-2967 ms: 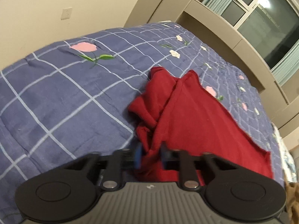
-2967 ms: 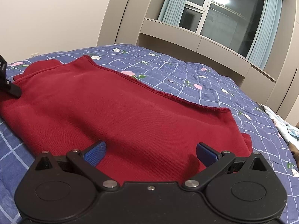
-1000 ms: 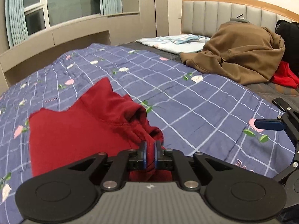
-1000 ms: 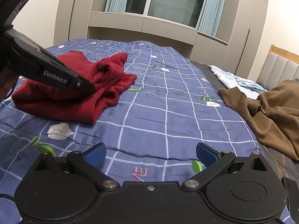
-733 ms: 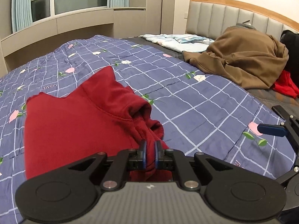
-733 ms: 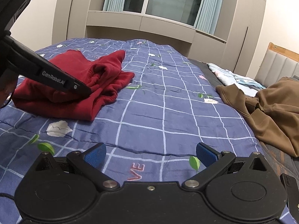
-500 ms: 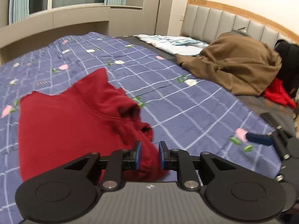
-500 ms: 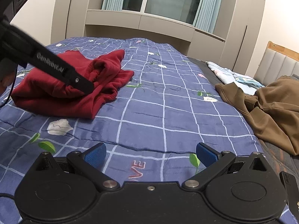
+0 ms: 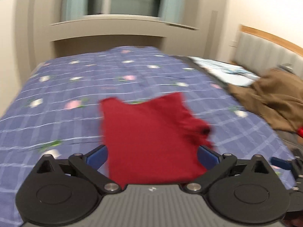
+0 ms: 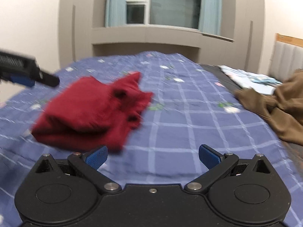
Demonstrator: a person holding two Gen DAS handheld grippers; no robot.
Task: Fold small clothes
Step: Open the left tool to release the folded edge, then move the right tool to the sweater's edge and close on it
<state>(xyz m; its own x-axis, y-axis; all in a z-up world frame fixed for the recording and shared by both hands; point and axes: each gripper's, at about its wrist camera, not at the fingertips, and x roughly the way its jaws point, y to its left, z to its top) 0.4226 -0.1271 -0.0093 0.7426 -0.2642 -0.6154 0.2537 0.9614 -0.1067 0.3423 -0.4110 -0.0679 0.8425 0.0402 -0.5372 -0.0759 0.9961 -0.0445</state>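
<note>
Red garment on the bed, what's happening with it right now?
The red garment lies folded in a bundle on the blue checked bedspread, and nothing is gripping it. The left gripper is open just above it, and the right gripper is open over bare bedspread beside it. A brown garment sits untouched further right. Both views are blurred.

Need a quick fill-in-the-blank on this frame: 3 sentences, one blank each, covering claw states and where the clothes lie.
1. Both the left claw and the right claw have their jaws ____.
2. The red garment lies in a folded bundle on the ____ checked bedspread.
3. In the right wrist view, the ____ garment lies at the right edge of the bed.

Missing words: open; blue; brown
</note>
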